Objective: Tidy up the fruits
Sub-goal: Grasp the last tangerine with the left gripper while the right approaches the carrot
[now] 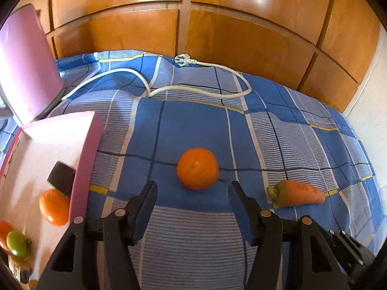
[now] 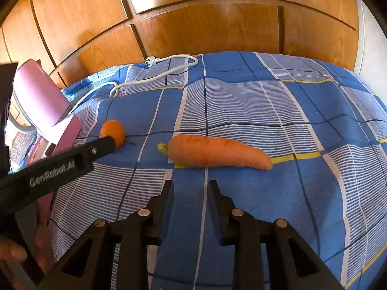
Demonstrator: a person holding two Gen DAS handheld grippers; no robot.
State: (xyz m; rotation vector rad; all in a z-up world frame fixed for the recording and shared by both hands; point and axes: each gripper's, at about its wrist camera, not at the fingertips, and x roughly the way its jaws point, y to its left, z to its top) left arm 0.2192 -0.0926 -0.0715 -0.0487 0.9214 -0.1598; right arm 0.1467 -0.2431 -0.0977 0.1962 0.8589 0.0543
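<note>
An orange mandarin [image 1: 197, 169] lies on the blue checked cloth [image 1: 198, 125], just ahead of my open left gripper [image 1: 192, 186], whose jaws stand wide on either side of it without touching. A carrot [image 1: 297, 192] lies to its right. In the right wrist view the carrot [image 2: 217, 151] lies crosswise just ahead of my right gripper [image 2: 191, 186], which is open and empty. The mandarin [image 2: 113, 133] shows at the left, partly behind the left gripper's finger [image 2: 101, 148]. A pink box [image 1: 48, 169] at the left holds another mandarin [image 1: 54, 206] and a green tomato [image 1: 17, 242].
A pink appliance [image 1: 26, 67] stands behind the box, with its white cord and plug [image 1: 181, 61] lying across the far cloth. Wooden cabinet panels [image 1: 217, 24] rise behind. A dark block [image 1: 61, 176] sits in the box. The person's hand [image 2: 14, 249] shows at lower left.
</note>
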